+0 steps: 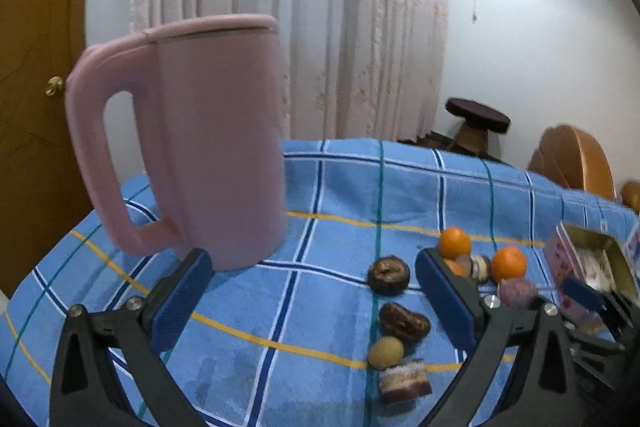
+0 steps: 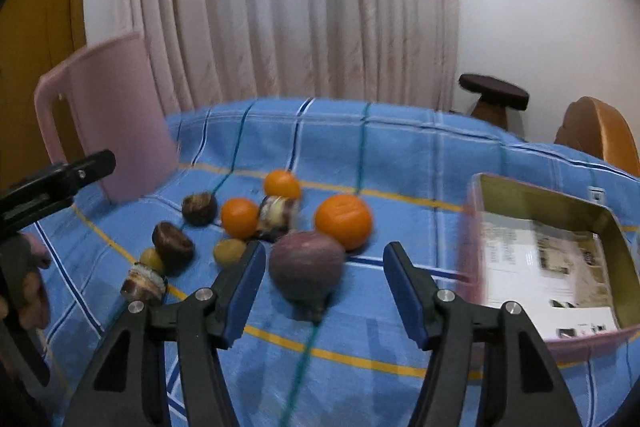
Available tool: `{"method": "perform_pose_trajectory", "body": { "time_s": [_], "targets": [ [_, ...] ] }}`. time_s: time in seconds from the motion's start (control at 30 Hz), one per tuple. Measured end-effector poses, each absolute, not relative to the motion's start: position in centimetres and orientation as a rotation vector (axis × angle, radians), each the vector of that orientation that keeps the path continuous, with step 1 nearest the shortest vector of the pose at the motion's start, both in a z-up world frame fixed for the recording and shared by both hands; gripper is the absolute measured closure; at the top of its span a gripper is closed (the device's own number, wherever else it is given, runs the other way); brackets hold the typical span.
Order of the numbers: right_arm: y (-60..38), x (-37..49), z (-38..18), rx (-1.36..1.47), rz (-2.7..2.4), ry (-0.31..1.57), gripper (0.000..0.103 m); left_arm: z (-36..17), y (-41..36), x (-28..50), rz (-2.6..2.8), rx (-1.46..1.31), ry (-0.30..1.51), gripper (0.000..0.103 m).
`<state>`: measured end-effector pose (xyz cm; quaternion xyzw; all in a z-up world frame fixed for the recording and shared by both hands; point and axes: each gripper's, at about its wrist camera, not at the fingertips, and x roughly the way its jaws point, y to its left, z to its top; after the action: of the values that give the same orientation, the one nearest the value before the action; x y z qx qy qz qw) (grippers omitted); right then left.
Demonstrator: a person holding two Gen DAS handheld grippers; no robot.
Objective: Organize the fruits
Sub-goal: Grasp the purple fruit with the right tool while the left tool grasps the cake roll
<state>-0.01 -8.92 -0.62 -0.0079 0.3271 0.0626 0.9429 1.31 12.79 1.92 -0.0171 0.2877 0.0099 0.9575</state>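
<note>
1. With both tools hovering over the blue checked desk (image 2: 400, 155), I have the right gripper (image 2: 324, 291) lined up on the purple fruit (image 2: 306, 269); its jaws stand wide open, one either side of the fruit, holding nothing.
2. My left gripper (image 1: 314, 291) is spread wide too, empty, pointed past the pink jug (image 1: 200, 139) that stands at the desk's left.
3. Fruit sits in a loose cluster mid-desk: a large orange (image 2: 343, 221) just behind the purple one, two smaller oranges (image 2: 240, 218) further back, small yellowish fruits (image 2: 229, 251), and dark brown pieces (image 2: 173, 247) off to the left. Layered cake-like pieces (image 2: 277, 215) lie among them; I can't tell exactly what they are.
4. A pink tin (image 2: 540, 187) lies open at the right, lined with printed paper. I judge that's where the fruit goes.
5. Handling: the purple fruit looks round and smooth, likely light, apt to roll or squirt out if pinched off-centre. I'd close across its widest middle, gently, pads level. The oranges should be firmer and forgiving; the small yellow ones look tricky, easily nudged away.
6. Writing: the paper in the tin carries print and pictures, but motion blur leaves nothing readable. No brand shows on the jug.
</note>
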Motion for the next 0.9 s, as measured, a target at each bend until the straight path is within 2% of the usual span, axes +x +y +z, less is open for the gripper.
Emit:
{"method": "perform_pose_trajectory", "body": {
  "time_s": [0.2, 0.3, 0.57, 0.7, 0.77, 0.83, 0.9],
  "targets": [
    [-7.5, 3.4, -3.3, -0.006, 0.106, 0.845, 0.04, 1.6, 11.1, 0.8, -0.039, 0.059, 0.61, 0.0],
    [-7.5, 4.2, -3.7, -0.002, 0.112, 0.871, 0.049, 1.3, 10.7, 0.5, -0.117, 0.057, 0.65, 0.0],
    [-9.1, 2.4, -2.5, 0.058, 0.132, 0.822, 0.049, -0.5, 8.7, -0.8, -0.249, 0.115, 0.727, 0.002],
    [-10.2, -0.2, -0.8, 0.054, 0.111, 0.734, 0.049, -2.1, 7.8, -0.4, -0.252, 0.115, 0.799, 0.015],
    [-10.6, -1.3, -0.4, 0.051, 0.118, 0.706, 0.049, -2.8, 7.5, 0.0, -0.252, 0.111, 0.831, 0.035],
    [-11.0, -2.1, -0.1, 0.044, 0.116, 0.693, 0.049, -3.6, 7.3, 0.4, -0.246, 0.103, 0.87, 0.044],
    [-11.1, -2.4, 0.1, 0.032, 0.115, 0.686, 0.049, -4.3, 7.4, 0.6, -0.233, 0.091, 0.892, 0.046]
  ]
}}
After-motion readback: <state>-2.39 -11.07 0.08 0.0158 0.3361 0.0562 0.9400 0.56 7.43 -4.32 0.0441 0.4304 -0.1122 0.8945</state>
